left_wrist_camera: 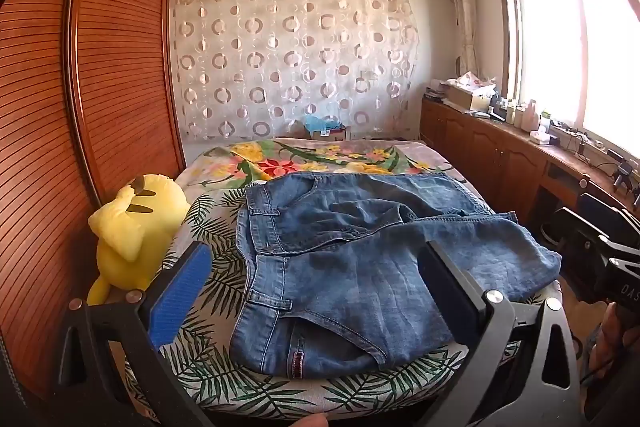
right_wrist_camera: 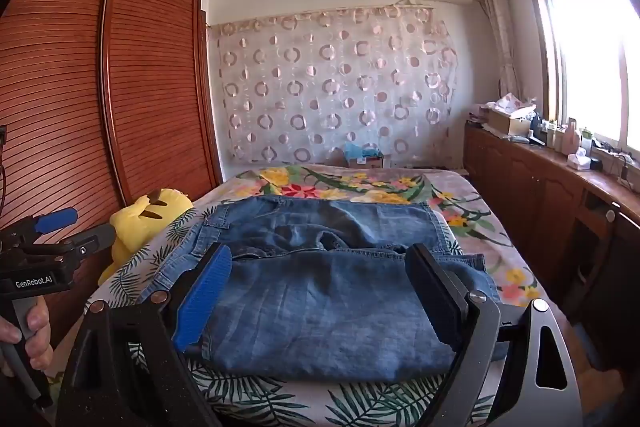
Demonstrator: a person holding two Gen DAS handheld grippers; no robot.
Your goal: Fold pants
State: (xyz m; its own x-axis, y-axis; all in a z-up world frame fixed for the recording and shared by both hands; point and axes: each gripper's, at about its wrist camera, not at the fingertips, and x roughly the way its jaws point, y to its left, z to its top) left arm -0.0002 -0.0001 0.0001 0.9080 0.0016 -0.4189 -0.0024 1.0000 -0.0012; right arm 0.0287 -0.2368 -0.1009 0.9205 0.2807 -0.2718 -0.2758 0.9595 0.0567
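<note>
A: Where were the faded blue denim pants (left_wrist_camera: 360, 251) at that point?

B: They lay partly folded on the bed with the palm-leaf and flower print cover (left_wrist_camera: 224, 259), near its foot; the waistband sat toward the louvred wooden wardrobe (left_wrist_camera: 80, 107), and one leg was doubled across the top, rumpled at the crotch.

A: And the claws?

B: The left claw (left_wrist_camera: 316, 267) stood spread to its widest, blue pad on one side and black on the other, hovering over the waistband end and gripping nothing; the right claw (right_wrist_camera: 324, 287) was equally wide and empty, poised above the folded leg end.

A: What could have gone wrong from there?

B: I judged the bunched cloth in the middle the main risk; a pinch taken there might have caught one layer only, so the fold would have opened on lifting; denim is stiff and heavy, and a shallow bite could have slipped.

A: Anything nearby?

B: The yellow plush toy (left_wrist_camera: 136, 223) rested just beside the waistband; a wide sweep leftward might have nudged it; the leg end lay close to the bed's edge and could have slid off.
</note>
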